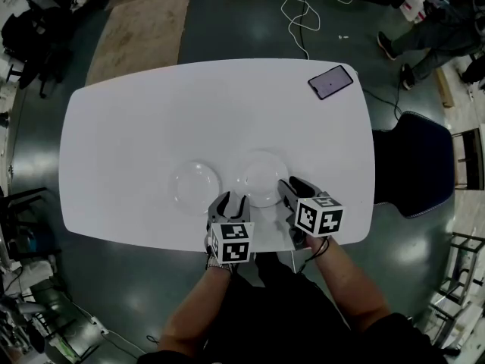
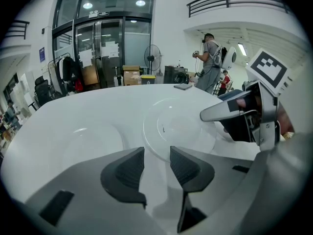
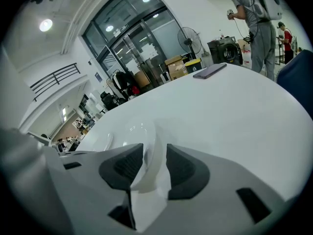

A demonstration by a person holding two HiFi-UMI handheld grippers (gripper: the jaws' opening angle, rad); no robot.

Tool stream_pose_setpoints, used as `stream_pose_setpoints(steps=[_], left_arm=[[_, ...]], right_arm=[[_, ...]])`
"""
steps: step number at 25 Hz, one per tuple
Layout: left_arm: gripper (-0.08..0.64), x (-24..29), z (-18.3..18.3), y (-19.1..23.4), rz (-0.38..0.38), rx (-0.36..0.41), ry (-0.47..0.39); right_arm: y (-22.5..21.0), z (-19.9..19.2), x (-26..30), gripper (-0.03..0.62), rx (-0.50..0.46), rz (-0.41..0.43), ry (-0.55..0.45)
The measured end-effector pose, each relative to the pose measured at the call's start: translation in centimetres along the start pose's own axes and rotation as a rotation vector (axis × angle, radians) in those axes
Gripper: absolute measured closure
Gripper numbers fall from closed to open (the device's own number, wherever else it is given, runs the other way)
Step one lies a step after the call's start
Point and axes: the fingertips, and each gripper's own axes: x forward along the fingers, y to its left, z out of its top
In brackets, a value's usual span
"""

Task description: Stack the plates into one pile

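Since both plates are pale and sit on a white worktop point(image 1: 136, 127), they're a bit hard to pick out. They're lying side by side close to the worktop's near edge, the one by the person, roughly midway along it. There's a sliver of bare worktop between them, so they're near each other but not touching, and not stacked yet. The first plate point(image 1: 195, 182) is on the left tongs' side and the second plate point(image 1: 261, 174) is on the right tongs' side.

The right tongs point(image 1: 294, 186) are at the near rim of the second plate. Their own view shows that rim standing between the two dark pads with the jaws spread. One pad is clearly off the rim, so it looks let go rather than pinched.

The left tongs point(image 1: 233, 202) hover over the near edge, just short of the gap between the plates. Their jaws are apart with only bare worktop between them, so they're released and holding nothing.

Other stuff: a dark phone point(image 1: 331, 81) lies near the far corner on the right tongs' side, well apart from the plates. A dark blue chair point(image 1: 415, 165) stands at that end of the worktop, and a white cable point(image 1: 303, 10) lies on the floor beyond the far edge.
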Motion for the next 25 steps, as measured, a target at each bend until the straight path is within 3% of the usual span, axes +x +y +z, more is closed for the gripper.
stream_pose_setpoints(steps=[10,14,18,25], left_arm=[[0.38,0.1,-0.1,0.1,-0.005,-0.011,-0.002],[0.38,0.3,0.0,0.3,-0.009,-0.015,-0.006],[0.38,0.0,-0.1,0.3,-0.011,-0.017,-0.008],[0.38,-0.1,0.1,0.4,-0.017,-0.013,-0.013]], right_arm=[[1.1,-0.1,0.8,0.436,0.042,0.063,0.027],[1.8,-0.1,1.2,0.49,0.042,0.082,0.038],[2.0,-0.2,0.9,0.505,0.052,0.094,0.031],[2.2,0.0,0.5,0.536,0.145,0.132,0.003]])
